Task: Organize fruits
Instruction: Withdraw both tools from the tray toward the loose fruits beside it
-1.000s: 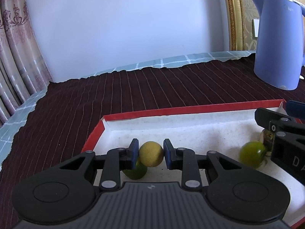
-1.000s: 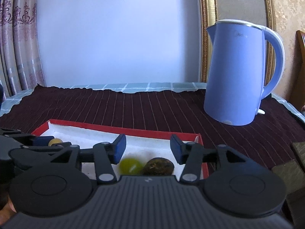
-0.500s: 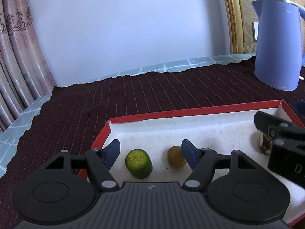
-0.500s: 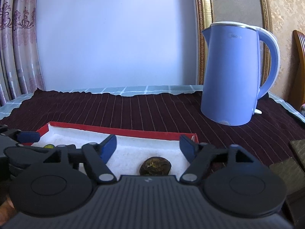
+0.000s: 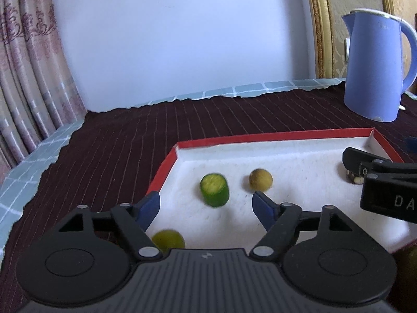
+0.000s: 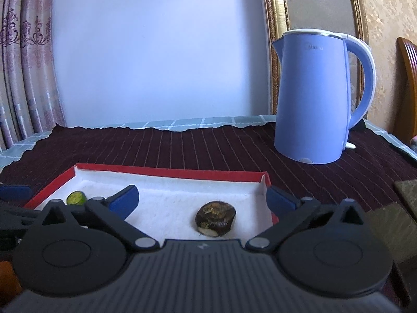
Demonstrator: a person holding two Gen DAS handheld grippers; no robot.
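While both grippers' jaws are spreading wider with nothing between them, the left gripper (image 5: pixel 206 203) and right gripper (image 6: pixel 202 198) are hovering over fruit lying loose in the red-rimmed tray (image 5: pixel 260 137); withdrawing slowly is advisable to avoid nudging the green piece (image 5: pixel 215 193)

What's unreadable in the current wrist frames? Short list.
- Yellow-green fruit, left wrist view: motion-blurred, its lower part hidden by the left gripper body.
- Dark brown piece, left wrist view: mostly hidden behind the right gripper's arm.
- Lettering on that arm: cut off by the right edge.
- Green cut piece, right wrist view: partly hidden behind the right gripper.
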